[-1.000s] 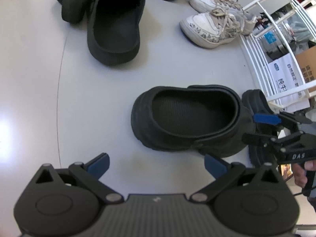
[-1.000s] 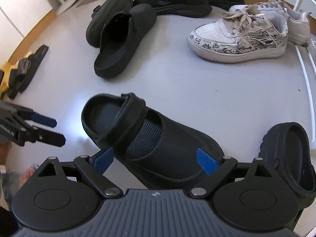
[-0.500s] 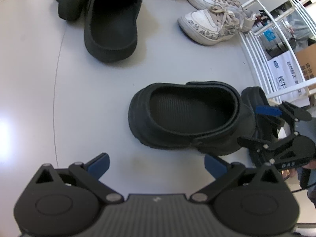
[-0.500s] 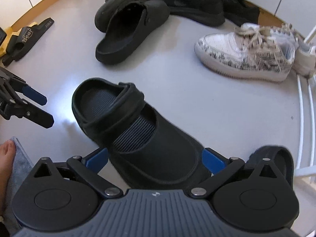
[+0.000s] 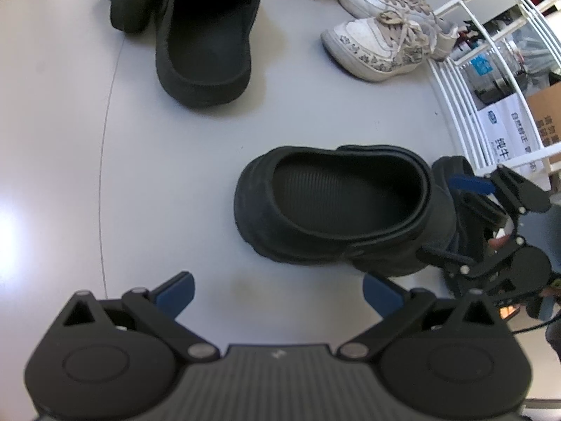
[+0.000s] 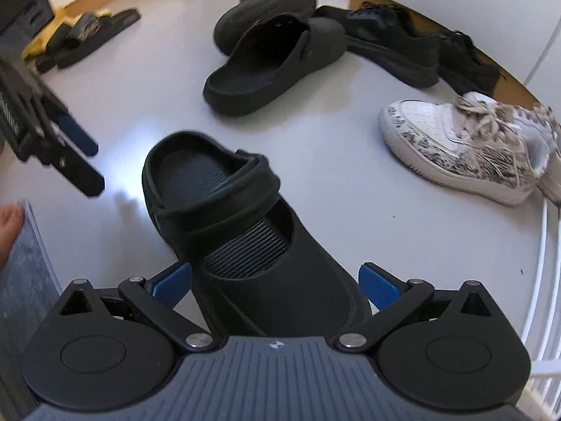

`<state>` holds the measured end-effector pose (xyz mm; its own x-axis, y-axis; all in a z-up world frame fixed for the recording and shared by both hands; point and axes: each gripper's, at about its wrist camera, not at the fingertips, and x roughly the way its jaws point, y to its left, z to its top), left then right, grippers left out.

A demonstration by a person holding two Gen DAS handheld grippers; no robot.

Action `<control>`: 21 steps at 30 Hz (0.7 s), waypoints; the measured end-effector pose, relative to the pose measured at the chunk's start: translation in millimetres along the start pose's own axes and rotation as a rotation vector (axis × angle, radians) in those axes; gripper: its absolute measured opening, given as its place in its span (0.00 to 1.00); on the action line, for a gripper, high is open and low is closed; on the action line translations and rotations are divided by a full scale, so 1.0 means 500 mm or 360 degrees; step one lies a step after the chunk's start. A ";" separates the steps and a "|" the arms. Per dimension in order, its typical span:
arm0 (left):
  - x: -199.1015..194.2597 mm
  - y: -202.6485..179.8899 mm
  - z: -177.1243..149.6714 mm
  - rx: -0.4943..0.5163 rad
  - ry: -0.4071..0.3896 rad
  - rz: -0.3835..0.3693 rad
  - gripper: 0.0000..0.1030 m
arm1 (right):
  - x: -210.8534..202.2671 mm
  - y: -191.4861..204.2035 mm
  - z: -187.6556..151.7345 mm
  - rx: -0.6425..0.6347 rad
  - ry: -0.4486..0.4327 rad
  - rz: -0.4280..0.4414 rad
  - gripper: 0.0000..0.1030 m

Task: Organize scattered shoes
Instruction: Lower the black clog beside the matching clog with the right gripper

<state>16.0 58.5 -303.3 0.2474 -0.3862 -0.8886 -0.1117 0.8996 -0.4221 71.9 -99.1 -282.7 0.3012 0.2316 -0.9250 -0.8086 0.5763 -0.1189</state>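
A chunky black rubber clog with a heel strap lies on the pale grey floor, its toe between the spread blue-padded fingers of the right gripper, which stands released around the shoe and is not yet closed on it. The left gripper, likewise released, hovers over bare floor just short of the clog's heel. A second black clog sits just behind the right gripper, though much of it is hidden and it may be the mate. Farther off lie a black open-backed mule, a pair of white lace-up sneakers with dark printed sides, black trainers and black-and-yellow slides. A white wire rack stands beside the sneakers.
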 end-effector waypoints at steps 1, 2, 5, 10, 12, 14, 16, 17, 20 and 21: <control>0.001 0.002 0.000 -0.0002 0.0004 0.0002 1.00 | 0.002 0.003 0.003 -0.0034 -0.0004 0.0003 1.00; 0.001 0.002 0.000 -0.0002 0.0006 0.0002 1.00 | 0.005 0.005 0.007 -0.0054 -0.0008 0.0004 1.00; 0.002 0.002 0.000 0.0000 0.0009 -0.0001 1.00 | 0.018 0.000 0.016 -0.0042 -0.0013 0.0018 1.00; 0.000 0.004 0.000 0.0000 0.0006 -0.0002 1.00 | 0.041 -0.025 0.011 0.0114 -0.0009 0.0164 1.00; 0.000 0.006 -0.001 -0.0006 0.0007 0.0002 1.00 | 0.043 -0.031 0.006 0.0153 -0.0031 0.0178 1.00; 0.001 0.008 -0.002 -0.0011 0.0009 0.0006 1.00 | 0.042 -0.035 0.003 0.0240 -0.0035 0.0174 1.00; 0.001 0.007 -0.001 -0.0008 0.0010 0.0005 1.00 | 0.042 -0.040 0.005 0.0330 -0.0009 0.0162 1.00; 0.001 0.005 0.000 -0.0006 0.0010 0.0004 1.00 | 0.042 -0.041 0.003 0.0377 0.0006 0.0145 1.00; 0.001 0.003 0.001 0.0000 0.0002 0.0001 1.00 | 0.048 -0.039 -0.004 0.0466 0.0076 0.0074 1.00; 0.002 0.003 0.001 0.0001 0.0001 0.0001 1.00 | 0.051 -0.039 -0.008 0.0492 0.0097 0.0063 1.00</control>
<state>16.4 59.7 -304.5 0.2468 -0.3855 -0.8891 -0.1115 0.9001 -0.4212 93.2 -107.7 -305.5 0.2342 0.2167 -0.9477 -0.6242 0.7809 0.0243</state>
